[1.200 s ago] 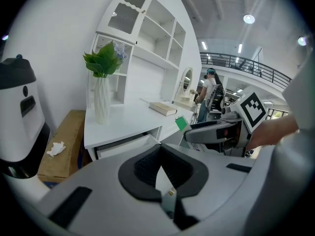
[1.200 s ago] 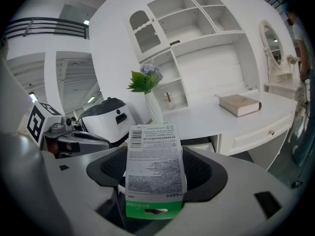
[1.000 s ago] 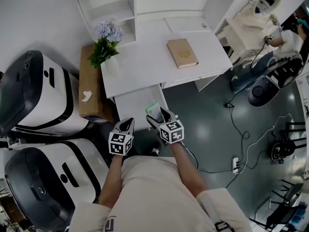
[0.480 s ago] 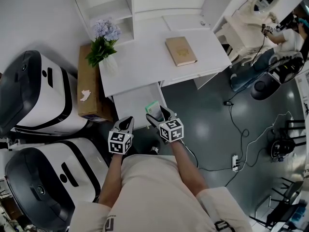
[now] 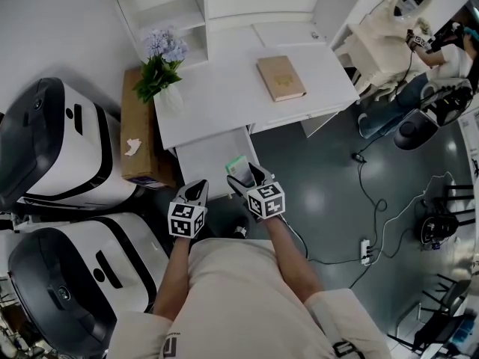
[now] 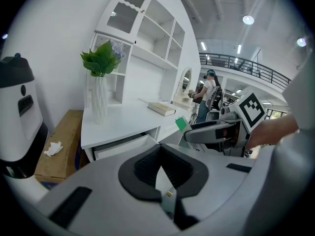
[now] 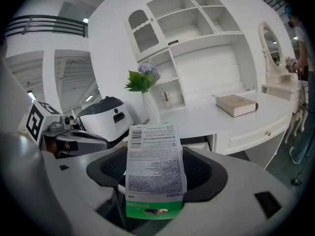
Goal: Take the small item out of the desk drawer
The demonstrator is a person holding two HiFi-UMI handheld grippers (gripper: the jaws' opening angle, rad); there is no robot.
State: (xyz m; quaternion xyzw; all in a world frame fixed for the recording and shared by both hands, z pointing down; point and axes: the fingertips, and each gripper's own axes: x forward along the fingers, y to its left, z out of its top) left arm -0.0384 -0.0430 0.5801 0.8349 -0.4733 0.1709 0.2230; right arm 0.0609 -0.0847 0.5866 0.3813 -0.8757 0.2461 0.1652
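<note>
Inside right claw (image 5: pixel 244 176): green-white packet (image 7: pixel 155 161) clamped.

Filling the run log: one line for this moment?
left claw: shut, empty | right claw: shut on green-and-white packet | desk drawer: open

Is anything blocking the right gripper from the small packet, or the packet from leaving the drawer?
Nothing visible does. The right gripper is shut on the packet, held at the open drawer's front corner. The left gripper is shut and empty, off to the side.
</note>
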